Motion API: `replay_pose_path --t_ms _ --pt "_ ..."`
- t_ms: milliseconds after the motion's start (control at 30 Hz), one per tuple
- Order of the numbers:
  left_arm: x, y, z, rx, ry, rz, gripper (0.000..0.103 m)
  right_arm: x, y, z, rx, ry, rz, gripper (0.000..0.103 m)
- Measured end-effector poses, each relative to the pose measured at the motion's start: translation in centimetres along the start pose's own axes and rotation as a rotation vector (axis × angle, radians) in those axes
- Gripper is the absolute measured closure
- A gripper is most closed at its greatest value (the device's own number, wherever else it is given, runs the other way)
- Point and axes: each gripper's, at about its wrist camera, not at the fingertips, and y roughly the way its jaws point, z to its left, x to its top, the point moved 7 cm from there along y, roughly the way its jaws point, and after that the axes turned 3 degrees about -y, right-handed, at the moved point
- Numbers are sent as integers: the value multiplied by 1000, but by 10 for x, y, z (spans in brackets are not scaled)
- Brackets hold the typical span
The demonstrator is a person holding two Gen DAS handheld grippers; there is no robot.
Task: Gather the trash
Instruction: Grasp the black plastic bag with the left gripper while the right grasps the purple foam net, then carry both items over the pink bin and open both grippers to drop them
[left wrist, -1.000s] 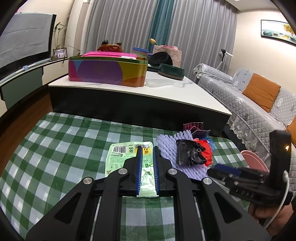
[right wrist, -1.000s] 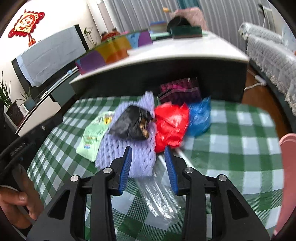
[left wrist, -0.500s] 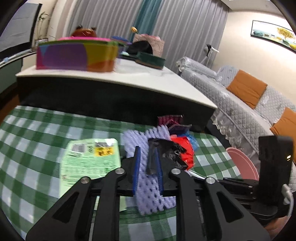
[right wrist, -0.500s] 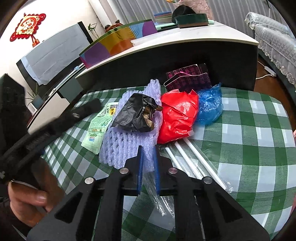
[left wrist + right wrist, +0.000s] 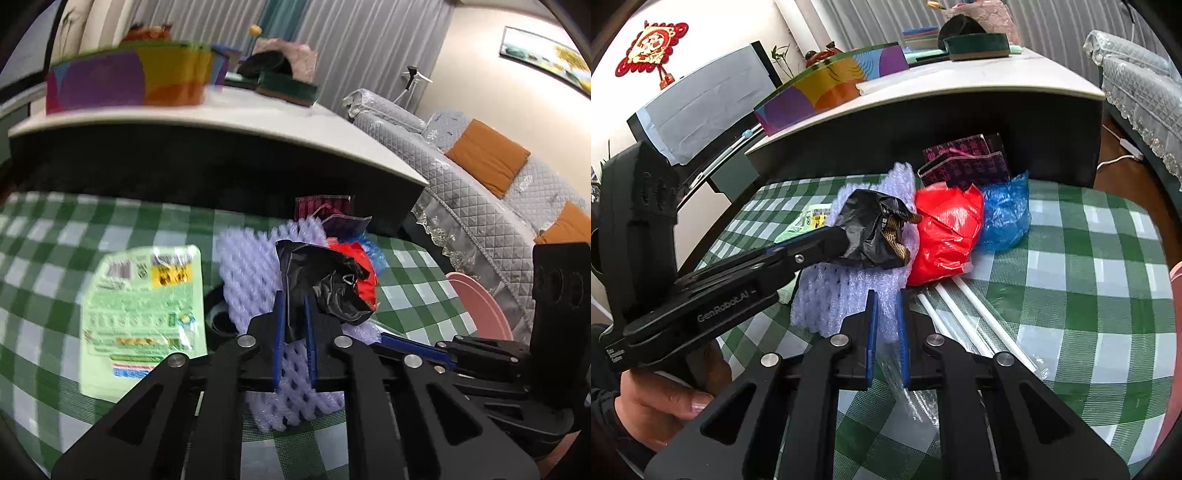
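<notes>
Two claws — black bag (image 5: 875, 229), clear wrapper (image 5: 892, 354)

Grey curtains (image 5: 369, 55), quilted sofa (image 5: 480, 177) (orange cushions (image 5: 487, 157)), white-topped table (image 5: 258, 114).

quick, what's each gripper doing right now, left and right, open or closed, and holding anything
Left gripper: closed on the crumpled black plastic bag, which lies on the purple foam net.
Right gripper: closed on the clear plastic wrapper of the white straws.
</notes>
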Motion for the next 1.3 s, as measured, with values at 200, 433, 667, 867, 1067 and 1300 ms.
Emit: replay_pose_path --t_ms 200,433,667,867,1067,1300 --pt "11 -25 -1 39 1 -67 96 11 -18 7 -12 -26 -48 93" --pt "20 -63 -2 90 -2 -153 99 19 -45 16 -35 -57 -101 94" --pt "22 -91 -9 102 26 -183 99 20 -77 15 -64 -62 -152 94" --pt "19 -101 -24 96 55 -191 99 22 -109 11 -98 -56 -201 94" --pt "13 -106 -41 85 87 -190 99 20 -143 4 -166 -87 -250 94" --pt "10 -109 -58 70 110 -192 99 19 -177 -21 -271 -69 -302 94"
